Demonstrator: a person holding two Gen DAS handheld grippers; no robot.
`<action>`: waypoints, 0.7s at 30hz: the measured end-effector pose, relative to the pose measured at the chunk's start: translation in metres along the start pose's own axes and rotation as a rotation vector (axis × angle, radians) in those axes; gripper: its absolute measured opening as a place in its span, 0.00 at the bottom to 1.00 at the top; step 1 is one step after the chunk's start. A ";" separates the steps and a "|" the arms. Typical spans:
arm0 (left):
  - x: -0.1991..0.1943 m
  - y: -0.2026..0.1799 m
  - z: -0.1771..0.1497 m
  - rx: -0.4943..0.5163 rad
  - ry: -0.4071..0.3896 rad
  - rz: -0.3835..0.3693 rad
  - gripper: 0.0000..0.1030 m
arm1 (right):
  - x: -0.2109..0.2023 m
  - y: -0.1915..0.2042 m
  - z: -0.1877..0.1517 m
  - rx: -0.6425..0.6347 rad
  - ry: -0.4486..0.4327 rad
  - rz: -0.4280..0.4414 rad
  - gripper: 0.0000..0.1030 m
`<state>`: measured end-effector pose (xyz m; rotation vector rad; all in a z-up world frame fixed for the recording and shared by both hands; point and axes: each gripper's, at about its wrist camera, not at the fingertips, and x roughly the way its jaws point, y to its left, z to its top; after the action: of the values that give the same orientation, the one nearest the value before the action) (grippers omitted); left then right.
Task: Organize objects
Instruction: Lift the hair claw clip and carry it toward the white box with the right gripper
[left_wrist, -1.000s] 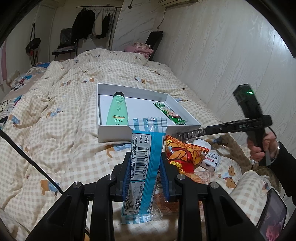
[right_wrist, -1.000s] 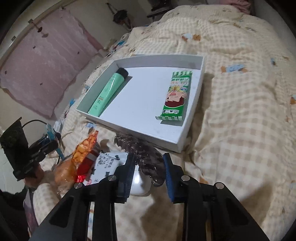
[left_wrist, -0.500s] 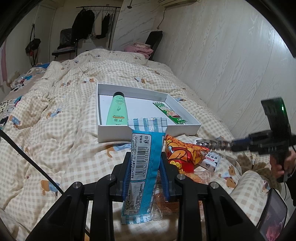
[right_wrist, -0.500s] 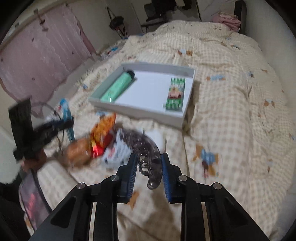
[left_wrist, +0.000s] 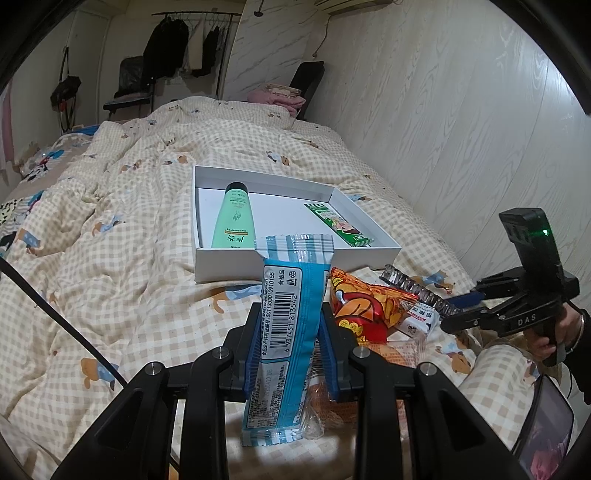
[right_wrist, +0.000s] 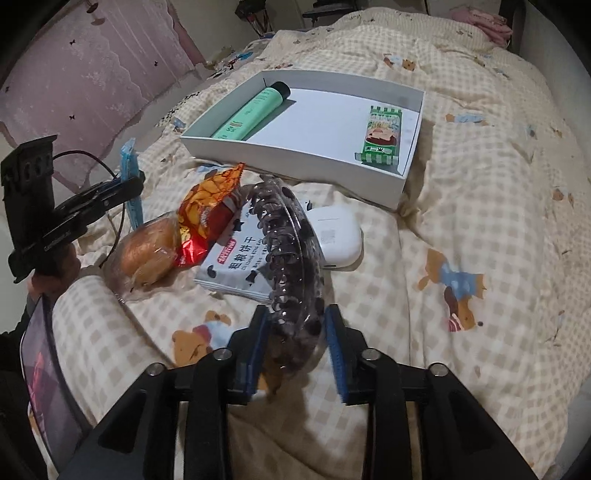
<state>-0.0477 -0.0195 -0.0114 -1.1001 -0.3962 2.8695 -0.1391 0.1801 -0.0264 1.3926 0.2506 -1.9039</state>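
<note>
My left gripper (left_wrist: 290, 354) is shut on a blue snack packet (left_wrist: 284, 332), held upright near the front of the bed. My right gripper (right_wrist: 295, 350) is shut on a dark translucent hair claw clip (right_wrist: 291, 258), above the bedspread; the clip also shows in the left wrist view (left_wrist: 417, 291). A white box (left_wrist: 295, 264) lies on the bed with a green tube (left_wrist: 232, 218) and a green snack bar (left_wrist: 338, 229) inside. Beside the box lie an orange-red chip bag (right_wrist: 208, 210), a bread roll in plastic (right_wrist: 147, 251), a biscuit pack (right_wrist: 243, 266) and a white earbud case (right_wrist: 334, 236).
The checked bedspread (right_wrist: 480, 229) covers the whole bed. A wood-panelled wall (left_wrist: 461, 110) runs along the bed's right side. A phone (left_wrist: 543, 432) lies at the near right corner. A chair and hanging clothes (left_wrist: 166, 62) stand beyond the bed.
My right gripper has pulled back from the box with the clip and now sits lower, nearer the loose items. My left gripper has not moved.
</note>
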 end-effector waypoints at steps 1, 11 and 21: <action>0.000 0.000 0.000 -0.001 0.000 0.000 0.30 | 0.001 -0.002 0.002 0.003 -0.001 0.006 0.49; 0.001 0.000 0.000 -0.001 0.001 0.000 0.30 | 0.000 -0.003 0.009 0.025 -0.004 0.038 0.30; 0.000 0.000 -0.001 0.002 0.001 0.004 0.30 | -0.035 -0.009 0.005 0.115 -0.098 0.156 0.30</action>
<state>-0.0470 -0.0195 -0.0116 -1.1034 -0.3917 2.8720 -0.1442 0.1997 0.0040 1.3479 -0.0151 -1.8746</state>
